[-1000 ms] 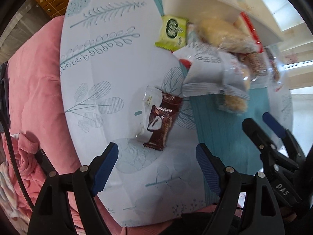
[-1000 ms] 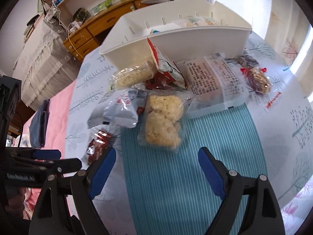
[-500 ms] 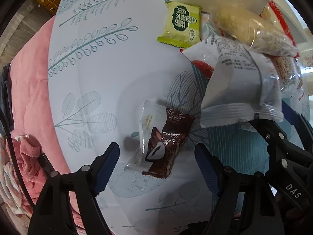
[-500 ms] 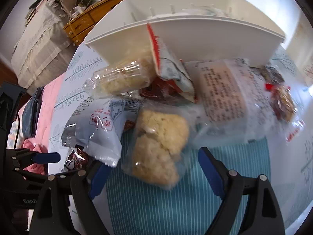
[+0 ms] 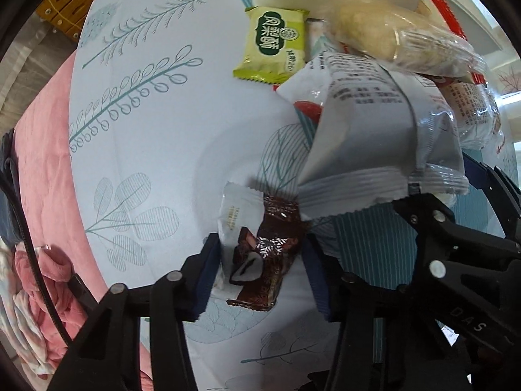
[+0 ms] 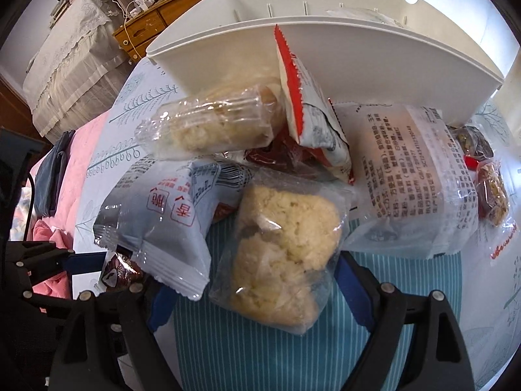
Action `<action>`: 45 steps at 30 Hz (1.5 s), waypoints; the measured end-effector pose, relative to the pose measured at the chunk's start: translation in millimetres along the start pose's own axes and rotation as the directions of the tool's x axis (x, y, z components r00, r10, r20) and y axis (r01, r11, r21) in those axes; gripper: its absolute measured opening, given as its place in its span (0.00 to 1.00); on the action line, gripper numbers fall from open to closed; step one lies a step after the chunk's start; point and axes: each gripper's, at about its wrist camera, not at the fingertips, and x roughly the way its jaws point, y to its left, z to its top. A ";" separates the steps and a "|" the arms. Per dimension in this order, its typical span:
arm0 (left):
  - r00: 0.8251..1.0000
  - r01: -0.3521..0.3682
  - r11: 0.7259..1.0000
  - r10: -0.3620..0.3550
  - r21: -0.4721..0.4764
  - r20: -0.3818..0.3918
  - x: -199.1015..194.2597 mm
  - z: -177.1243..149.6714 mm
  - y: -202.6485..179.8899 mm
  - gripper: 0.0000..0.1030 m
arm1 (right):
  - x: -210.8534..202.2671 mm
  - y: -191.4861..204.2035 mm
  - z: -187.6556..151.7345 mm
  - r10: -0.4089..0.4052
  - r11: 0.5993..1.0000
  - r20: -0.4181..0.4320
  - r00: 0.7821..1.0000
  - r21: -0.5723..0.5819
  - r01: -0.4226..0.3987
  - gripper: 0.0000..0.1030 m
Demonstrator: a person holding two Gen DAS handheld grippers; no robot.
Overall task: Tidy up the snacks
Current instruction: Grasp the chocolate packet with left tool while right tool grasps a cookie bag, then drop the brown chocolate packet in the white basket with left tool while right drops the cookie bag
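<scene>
Closing around a small brown chocolate snack packet (image 5: 267, 254), the left gripper (image 5: 257, 270) is seen pointed down at the desk (image 5: 156, 150). The blue pads sit on either side of the wrapper. The left pad appears to touch its clear end; contact at the right pad cannot be confirmed. The packet lies flat on the leaf-printed cloth, near the desk's pink-draped edge and apart from the main pile, which is judged to be why it is being taken singly.

The right gripper (image 6: 257, 290) is held spread wide astride a clear bag of pale crumbly cake (image 6: 283, 260). Nothing is pinched. This bag lies on the striped teal mat (image 6: 260, 348), at the near front of the heap.

The remaining snacks are heaped against the wall of a white divided organizer tray (image 6: 358, 65), presumably their destination. Slots for dividers are visible along its inner wall.

Writing noted: a green packet (image 5: 275, 47) bears Chinese characters and a round emblem; the grey-blue packet (image 6: 156, 228) carries red Chinese characters; a clear wrapped block (image 6: 410, 176) shows a printed Chinese ingredient panel. No text could be read reliably. "DAS" is legible on the right gripper's body in the left wrist view.
</scene>
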 end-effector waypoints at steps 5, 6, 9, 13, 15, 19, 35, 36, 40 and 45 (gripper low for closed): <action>1.000 -0.002 1.000 0.002 -0.007 0.010 -3.2 -0.2 1.0 0.41 | -2.4 1.0 -1.7 -0.052 0.998 -0.008 0.999 -0.022 0.051 0.70; 1.000 -0.004 1.000 0.004 -0.007 0.010 -5.1 1.7 -2.1 0.39 | -3.1 0.5 -1.4 -0.052 0.998 -0.010 0.999 -0.019 0.051 0.66; 1.000 -0.003 1.000 0.003 -0.014 0.006 -6.0 1.9 -1.7 0.36 | -5.7 -5.3 0.6 -0.047 0.999 -0.016 0.999 0.013 0.047 0.56; 1.000 0.006 1.000 -0.006 -0.023 -0.005 -4.7 -2.4 8.1 0.33 | -8.2 -14.9 2.9 -0.014 0.997 -0.034 0.999 0.069 0.016 0.52; 1.000 0.011 0.999 -0.012 -0.036 -0.014 -5.0 -6.4 12.6 0.33 | -8.5 -16.5 2.4 -0.008 0.996 -0.046 0.999 0.085 0.012 0.50; 1.000 0.020 0.998 -0.020 -0.054 -0.005 -11.6 -17.6 22.6 0.33 | -11.6 -16.4 -2.0 -0.007 0.994 -0.069 0.998 0.108 0.014 0.47; 0.990 0.090 0.996 -0.090 0.001 0.105 -88.1 -67.3 39.9 0.33 | -57.5 -10.2 -52.8 0.110 0.916 -0.106 0.988 0.398 -0.059 0.46; 0.989 0.096 0.995 -0.097 0.008 0.109 -94.2 -70.3 39.4 0.33 | -64.3 -8.7 -56.0 0.110 0.910 -0.097 0.989 0.411 -0.060 0.46; 0.987 0.116 0.993 -0.119 0.031 0.112 -116.5 -83.2 40.6 0.33 | -82.6 -7.1 -60.3 0.101 0.896 -0.075 0.992 0.441 -0.058 0.46; 0.983 0.131 0.990 -0.136 0.045 0.122 -141.5 -86.5 40.7 0.33 | -101.0 -6.2 -60.1 0.134 0.868 -0.044 0.990 0.487 -0.096 0.46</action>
